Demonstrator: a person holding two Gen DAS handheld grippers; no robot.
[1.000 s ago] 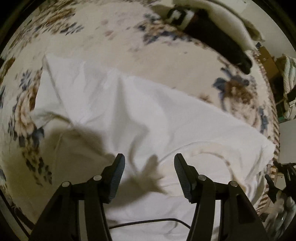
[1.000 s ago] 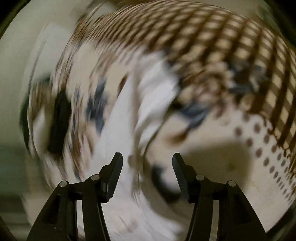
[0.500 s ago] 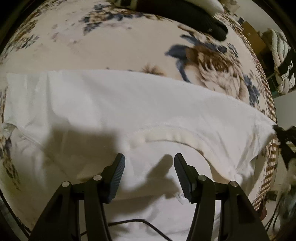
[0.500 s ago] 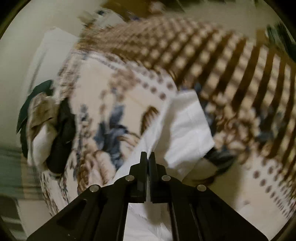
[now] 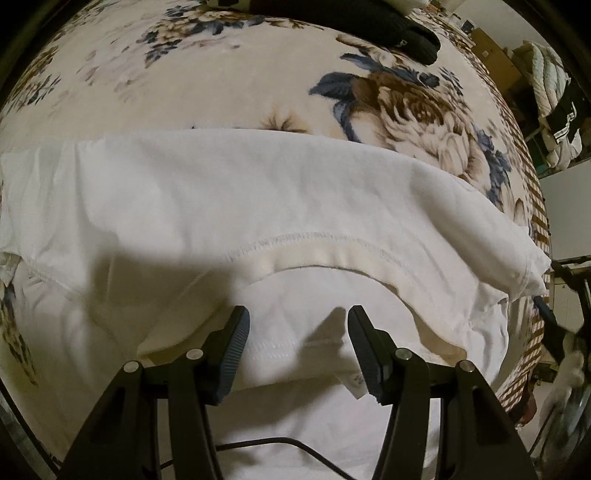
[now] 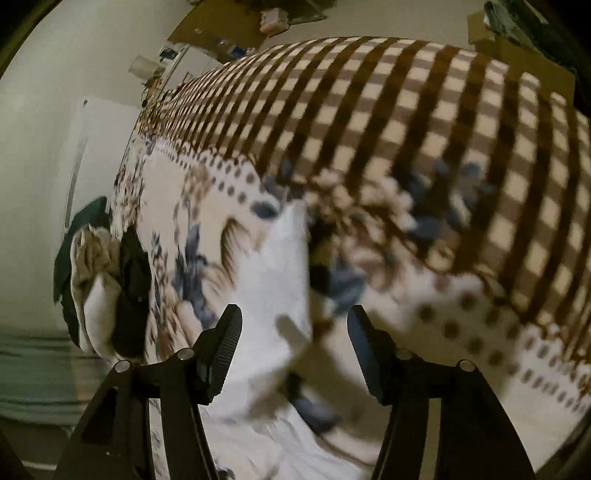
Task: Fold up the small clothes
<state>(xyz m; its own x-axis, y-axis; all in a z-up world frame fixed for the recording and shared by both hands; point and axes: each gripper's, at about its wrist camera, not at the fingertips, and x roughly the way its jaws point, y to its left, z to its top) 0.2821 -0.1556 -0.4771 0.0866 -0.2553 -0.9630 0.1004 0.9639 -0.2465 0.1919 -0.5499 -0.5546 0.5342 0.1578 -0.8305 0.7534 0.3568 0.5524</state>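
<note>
A white T-shirt (image 5: 258,199) lies spread on a floral blanket (image 5: 207,77), its top part folded over so the collar seam (image 5: 317,254) faces me. My left gripper (image 5: 297,339) is open and empty, just above the shirt below the collar. In the right wrist view a corner of the white shirt (image 6: 280,273) lies on the blanket. My right gripper (image 6: 293,343) is open and empty above that corner. The right gripper also shows at the far right edge of the left wrist view (image 5: 554,328).
A black garment (image 5: 399,26) lies at the far edge of the blanket. A pile of dark and pale clothes (image 6: 107,280) sits at the bed's left end. A brown checked border (image 6: 406,122) runs along the blanket. A black cable (image 5: 280,443) crosses the shirt near me.
My right gripper was shut on the shirt's corner half a second ago and has now opened, leaving the corner on the blanket. The shirt's top has been folded over. My left gripper stays open.
</note>
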